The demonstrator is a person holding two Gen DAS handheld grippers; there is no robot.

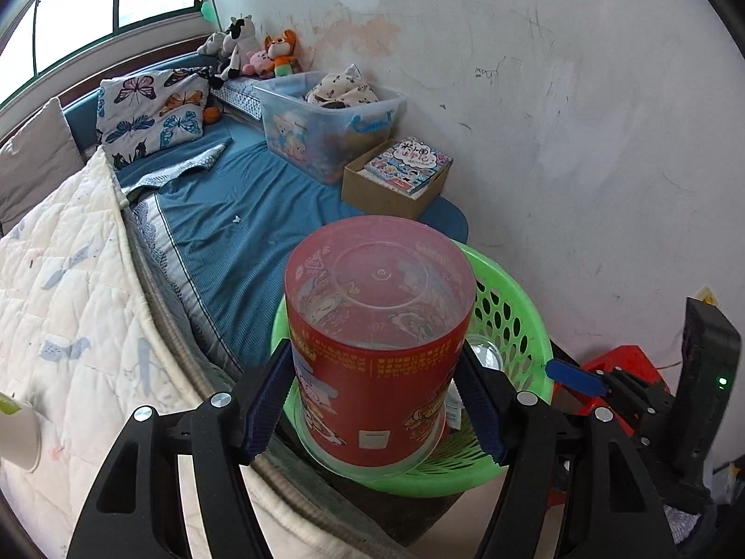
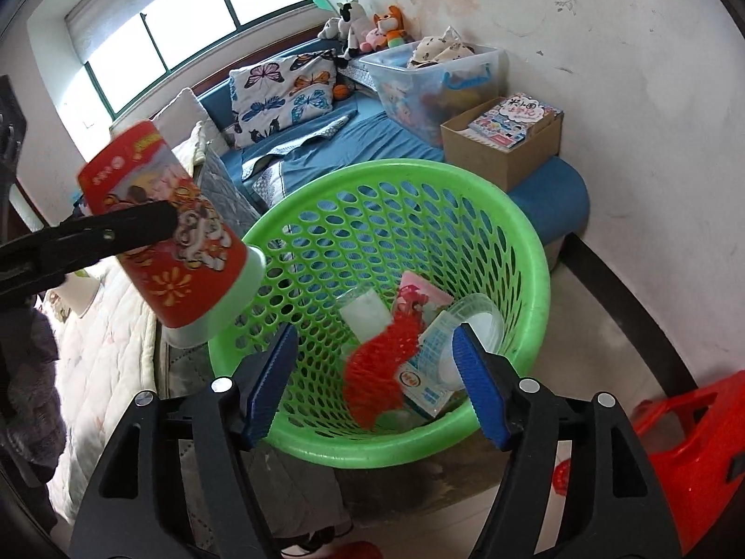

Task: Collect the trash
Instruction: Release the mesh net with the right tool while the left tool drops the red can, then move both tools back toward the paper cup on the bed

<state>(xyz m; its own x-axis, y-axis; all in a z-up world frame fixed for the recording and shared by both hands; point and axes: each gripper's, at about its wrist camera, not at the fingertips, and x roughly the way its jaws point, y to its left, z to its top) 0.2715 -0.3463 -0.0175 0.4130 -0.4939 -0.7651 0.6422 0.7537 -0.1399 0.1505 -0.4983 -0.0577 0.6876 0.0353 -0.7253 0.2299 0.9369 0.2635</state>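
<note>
**Red tub held over the green basket**

Left wrist view, from 9 o'clock across: a quilt at 9 o'clock, a butterfly pillow at 10, plush toys at 11, then a clear bin and a cardboard box of booklets near 12. The top booklet's cover bears bright lettering too small to read. The left gripper sits at 6 o'clock, its blue pads clamped on both sides of the tub, a red plastic container with a clear base turned toward the lens. Yellow print rings its label, with cartoon figures below; a "07" is moulded in the base, and the rest is illegible. The basket shows behind it, toward 4 o'clock, mostly covered. The right gripper appears at 3 to 4 o'clock, with a stool behind it.

Right wrist view: the tub hangs tilted at 9 o'clock, just outside the rim of the basket, with one black finger of the left gripper across its label. Only this view looks into the basket: a red net, a pink packet, a clear cup, a blue-and-white wrapper with a small round logo, and a clear lid. The right gripper at 6 o'clock stands spread wide, grasping nothing, pads over the basket's near rim. The stool lies at 4 o'clock.
</note>
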